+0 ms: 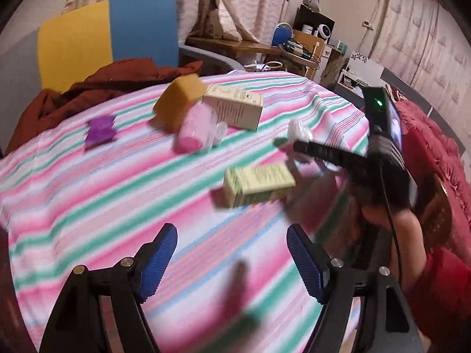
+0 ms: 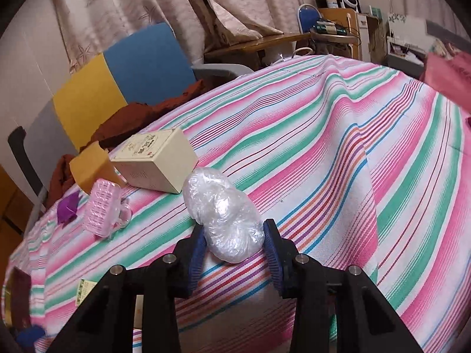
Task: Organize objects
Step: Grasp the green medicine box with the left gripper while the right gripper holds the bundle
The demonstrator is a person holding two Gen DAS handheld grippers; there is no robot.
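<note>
My right gripper point(image 2: 234, 235) is shut on a clear plastic-wrapped bundle point(image 2: 226, 220), held just above the striped tablecloth point(image 2: 323, 147). The left wrist view shows that gripper point(image 1: 300, 144) at the right with the bundle point(image 1: 297, 128) at its tip. My left gripper point(image 1: 232, 253) is open over the cloth with nothing between its blue pads point(image 1: 159, 261). A pale green box point(image 1: 259, 185) lies just beyond it. Farther back sit a cream box point(image 1: 235, 107), an orange sponge point(image 1: 179, 103), a pink plastic item point(image 1: 195, 129) and a purple piece point(image 1: 100, 131).
A yellow and blue chair point(image 1: 109, 38) with a rust-brown cloth point(image 1: 117, 79) stands behind the table. A red quilt point(image 1: 426, 147) lies off the right edge. Shelves and cluttered furniture point(image 1: 309, 44) line the back wall. A blurred dark shape point(image 1: 238, 288) lies below the left gripper.
</note>
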